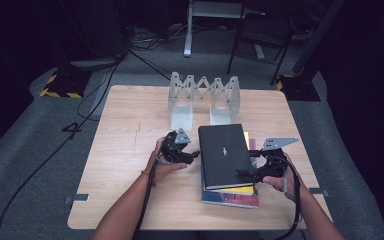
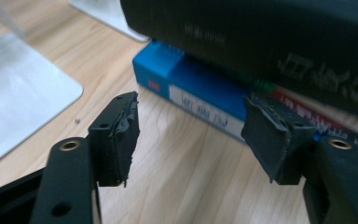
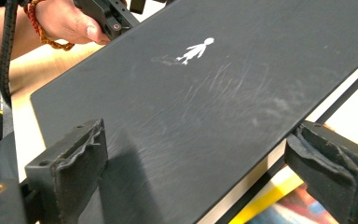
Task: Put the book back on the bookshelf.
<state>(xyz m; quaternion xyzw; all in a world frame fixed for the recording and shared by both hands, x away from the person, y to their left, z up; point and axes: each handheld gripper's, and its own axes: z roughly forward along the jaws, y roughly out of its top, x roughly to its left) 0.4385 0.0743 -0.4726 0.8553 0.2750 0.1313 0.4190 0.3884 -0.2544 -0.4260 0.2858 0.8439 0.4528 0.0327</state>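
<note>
Holding our left gripper (image 1: 196, 154) at the nine o'clock edge of the book stack, we have its jaws partly spread with nothing between them; in the left gripper view the two pads (image 2: 121, 135) frame bare wood just short of the blue book (image 2: 191, 93). Our right gripper (image 1: 245, 172) sits at the stack's four o'clock corner, jaws wide, one pad over the black cover and the other below its fore edge, apparently not yet pressing.

The black book (image 1: 224, 152) lies flat on top of the stack, near the middle of the wooden table (image 1: 130, 150), with a yellow book (image 1: 230, 190) and a colourful one beneath it. The metal bookend rack (image 1: 203, 95) stands at twelve o'clock, well apart.

We judge the main risk to be a corner-only pinch on the right: lifted there, the heavy hardback could pivot, sag open and slip from the pads. On the left, closing at the wrong height could catch the blue book instead, dragging the lower books sideways. A push from either side could also shear the stack toward the table edge at six o'clock.
</note>
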